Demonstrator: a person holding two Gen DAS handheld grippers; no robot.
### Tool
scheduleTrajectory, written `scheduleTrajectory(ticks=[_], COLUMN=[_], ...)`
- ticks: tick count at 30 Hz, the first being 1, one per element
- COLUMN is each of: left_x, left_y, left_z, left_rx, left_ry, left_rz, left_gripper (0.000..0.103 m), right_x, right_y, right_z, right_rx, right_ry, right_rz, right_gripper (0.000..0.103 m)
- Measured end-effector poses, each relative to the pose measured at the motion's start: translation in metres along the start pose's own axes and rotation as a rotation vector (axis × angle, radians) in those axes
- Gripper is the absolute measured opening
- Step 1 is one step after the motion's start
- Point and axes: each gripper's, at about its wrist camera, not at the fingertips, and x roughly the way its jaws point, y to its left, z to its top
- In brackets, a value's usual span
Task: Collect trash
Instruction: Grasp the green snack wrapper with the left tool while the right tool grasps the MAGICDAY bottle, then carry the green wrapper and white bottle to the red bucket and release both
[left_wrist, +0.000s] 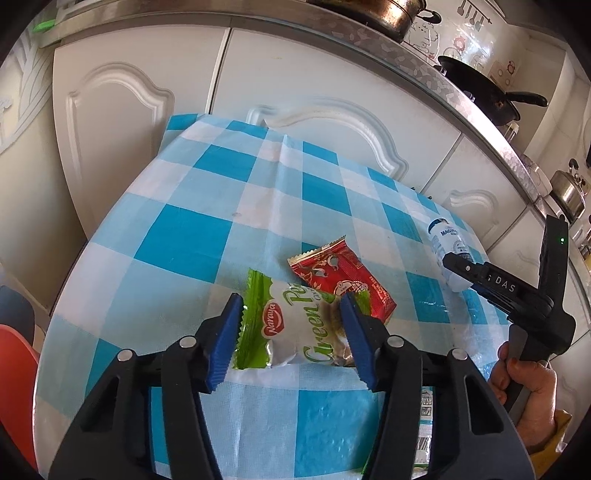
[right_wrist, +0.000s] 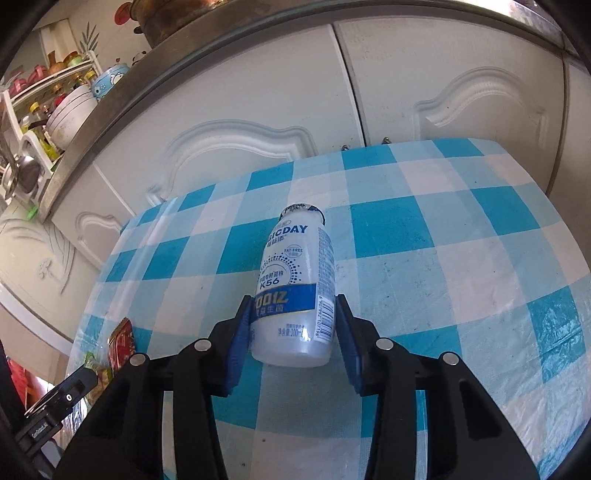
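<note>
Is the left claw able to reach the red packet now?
Probably not directly. The left claw has the green snack packet between its pads, and the red packet lies just beyond, partly under it. The green one must go first.

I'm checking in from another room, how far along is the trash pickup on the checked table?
Nothing looks collected yet. In hand: the left hand-held gripper is closed around the green snack wrapper, and the right hand-held gripper is clamped on the white drink bottle. Left: the red wrapper lies untouched on the tablecloth. No bin is visible.
</note>
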Motion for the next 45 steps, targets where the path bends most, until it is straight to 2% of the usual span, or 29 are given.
scheduleTrajectory(ticks=[6,8,10,12,17,23,31,37,45], left_x=[-0.005,-0.006,-0.007,-0.005,-0.001,0.001,0.002,-0.007,-0.029], left_y=[-0.001,-0.005,-0.012,-0.021,-0.026,-0.030,-0.034,-0.030,-0.019], left_z=[-0.006,-0.009,-0.012,-0.014,-0.013,-0.013,-0.014,-0.020,-0.034], left_rx=[0.017,0.040,0.079,0.120,0.149,0.172,0.202,0.168,0.121], left_ry=[0.009,0.016,0.027,0.038,0.049,0.050,0.049,0.039,0.007], left_rz=[-0.022,-0.036,-0.045,-0.033,0.004,0.069,0.137,0.123,0.112], left_gripper=[0.054,0.062,0.076,0.081,0.081,0.072,0.052,0.043,0.037], right_x=[-0.014,-0.020,-0.028,-0.035,-0.046,-0.053,-0.060,-0.072,-0.087], right_y=[0.007,0.009,0.010,0.010,0.007,0.006,0.005,0.008,0.010], right_z=[-0.018,-0.026,-0.035,-0.042,-0.055,-0.064,-0.067,-0.078,-0.092], right_rx=[-0.005,-0.009,-0.003,0.003,0.025,0.033,0.029,0.012,-0.008], right_ry=[0.014,0.015,0.011,0.007,0.013,0.015,-0.010,-0.018,-0.028], right_rz=[0.054,0.071,0.093,0.118,0.151,0.183,0.222,0.247,0.268], right_gripper=[0.045,0.045,0.045,0.045,0.045,0.045,0.045,0.045,0.045])
